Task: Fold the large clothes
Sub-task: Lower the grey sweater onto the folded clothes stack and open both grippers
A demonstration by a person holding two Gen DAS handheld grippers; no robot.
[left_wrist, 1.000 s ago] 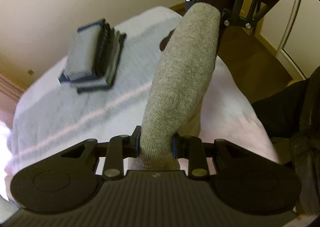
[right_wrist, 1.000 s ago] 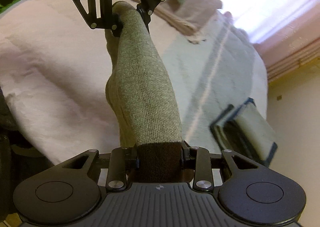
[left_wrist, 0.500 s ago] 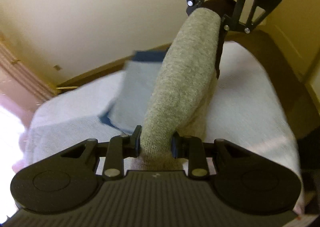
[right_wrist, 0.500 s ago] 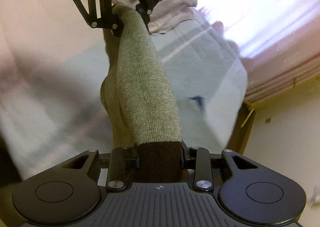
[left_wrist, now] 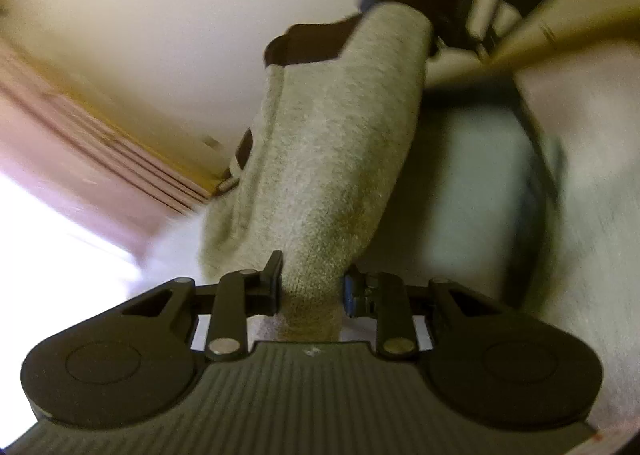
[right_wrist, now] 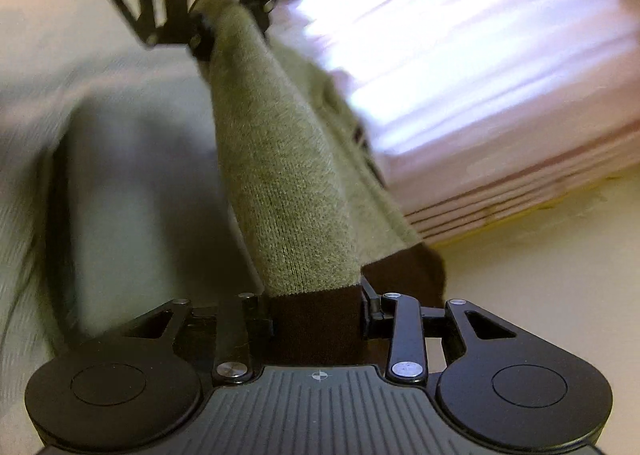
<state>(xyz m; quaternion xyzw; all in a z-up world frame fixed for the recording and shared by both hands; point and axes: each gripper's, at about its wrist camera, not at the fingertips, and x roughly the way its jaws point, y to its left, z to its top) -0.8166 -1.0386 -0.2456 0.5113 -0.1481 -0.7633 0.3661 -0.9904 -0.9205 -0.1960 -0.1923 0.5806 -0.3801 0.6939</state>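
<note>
Left gripper (left_wrist: 311, 287): clamped on the sweater's (left_wrist: 328, 159) olive end.
Right gripper (right_wrist: 318, 319): clamped on its brown band.
Sweater: stretched between both, above the bed (right_wrist: 32, 127).
Risk: loose middle could sag and crease when laid down.

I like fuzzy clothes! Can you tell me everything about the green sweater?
The sweater is soft, olive-green knit with dark brown trim. It hangs folded, stretched between two grippers above the bed. The left gripper pinches its green end; the right gripper pinches the brown band.
</note>
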